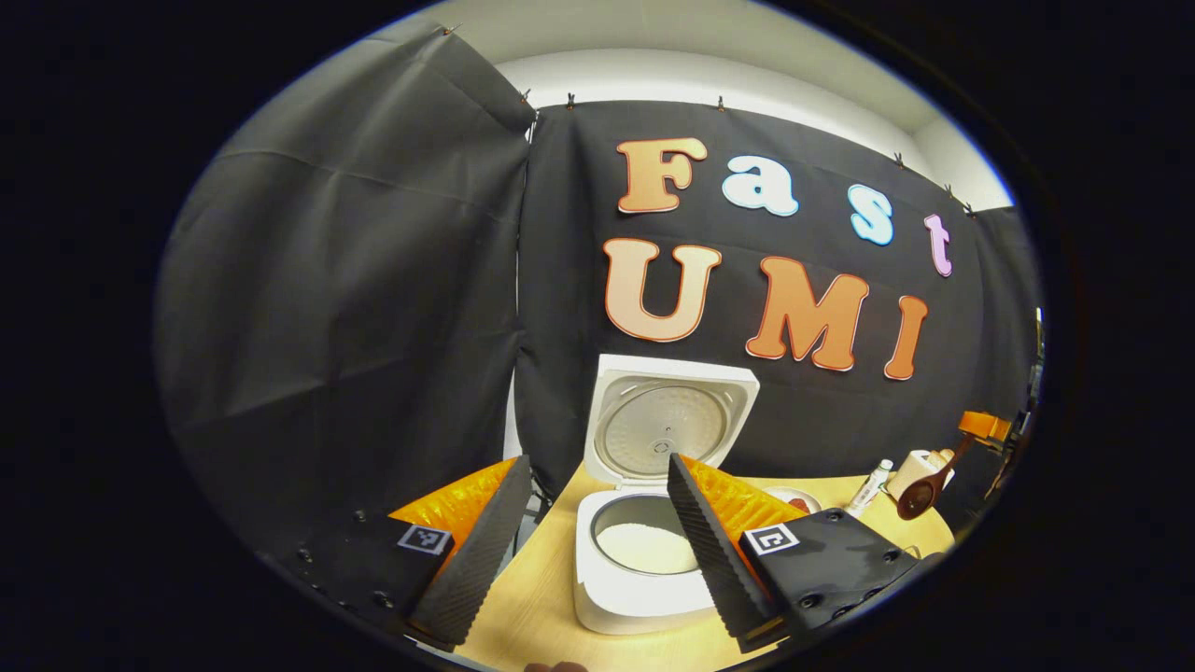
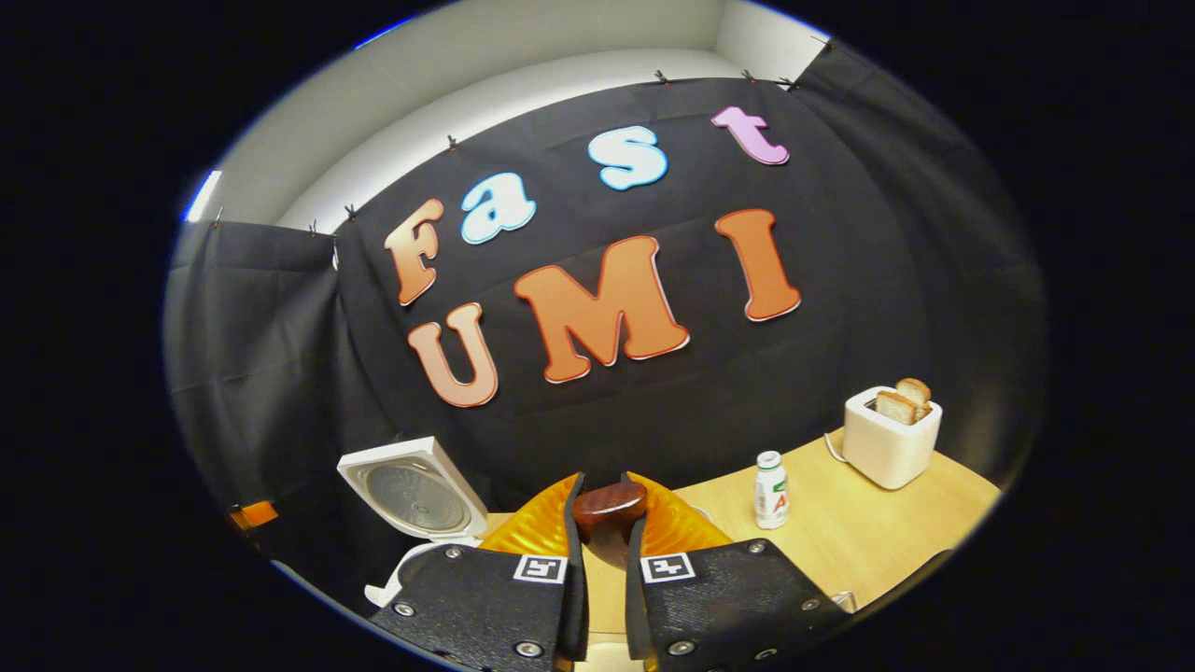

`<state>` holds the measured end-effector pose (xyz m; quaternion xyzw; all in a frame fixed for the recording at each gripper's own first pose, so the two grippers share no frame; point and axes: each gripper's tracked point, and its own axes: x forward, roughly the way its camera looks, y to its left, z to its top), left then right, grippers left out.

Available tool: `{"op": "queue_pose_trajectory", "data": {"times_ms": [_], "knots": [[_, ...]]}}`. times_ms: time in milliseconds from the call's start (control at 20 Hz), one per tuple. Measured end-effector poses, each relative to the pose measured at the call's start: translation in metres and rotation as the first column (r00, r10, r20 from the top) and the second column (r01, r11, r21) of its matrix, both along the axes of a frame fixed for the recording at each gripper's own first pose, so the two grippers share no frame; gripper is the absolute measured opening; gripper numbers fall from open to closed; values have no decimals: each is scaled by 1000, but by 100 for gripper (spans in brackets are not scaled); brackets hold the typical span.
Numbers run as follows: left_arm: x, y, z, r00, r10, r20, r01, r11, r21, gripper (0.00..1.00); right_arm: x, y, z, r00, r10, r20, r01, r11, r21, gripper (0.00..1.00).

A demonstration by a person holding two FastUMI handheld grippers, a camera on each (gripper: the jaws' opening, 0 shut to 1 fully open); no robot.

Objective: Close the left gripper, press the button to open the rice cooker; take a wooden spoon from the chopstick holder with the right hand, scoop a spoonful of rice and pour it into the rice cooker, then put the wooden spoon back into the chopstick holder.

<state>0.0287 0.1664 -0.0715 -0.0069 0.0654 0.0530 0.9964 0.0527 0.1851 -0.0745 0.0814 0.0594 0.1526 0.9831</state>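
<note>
The white rice cooker point(image 1: 635, 597) stands open on the wooden table, its lid point(image 1: 667, 420) upright and white rice point(image 1: 646, 548) in the inner pot. My left gripper point(image 1: 598, 458) hovers just in front of it, open wide, one finger on each side of the pot, holding nothing. Far right in the left gripper view, the right gripper point(image 1: 982, 429) holds a dark wooden spoon point(image 1: 918, 497) with its bowl hanging down. In the right gripper view my right gripper point(image 2: 606, 478) is shut on the spoon point(image 2: 609, 504); the open cooker lid point(image 2: 411, 495) lies to its lower left.
A small white bottle point(image 2: 770, 490) stands on the table point(image 2: 840, 551) right of the spoon. A white toaster point(image 2: 890, 439) with bread slices point(image 2: 904, 401) sits at the far right. A small dish point(image 1: 794, 502) lies behind my left gripper's right finger.
</note>
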Motion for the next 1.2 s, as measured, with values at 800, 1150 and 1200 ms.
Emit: {"op": "queue_pose_trajectory", "data": {"times_ms": [800,1150,1200], "knots": [[9,-72,10,1000,-28,-15,29,997,74,98,-23,-175,-86,965,-191,-179,225,955,193,15],[-5,-87,13,1000,-19,-22,22,993,118,98,-17,-195,-137,946,-196,-259,273,913,304,15],[-7,-88,11,999,-20,-27,23,992,127,98,-15,-196,-144,943,-192,-270,275,908,314,15]]}}
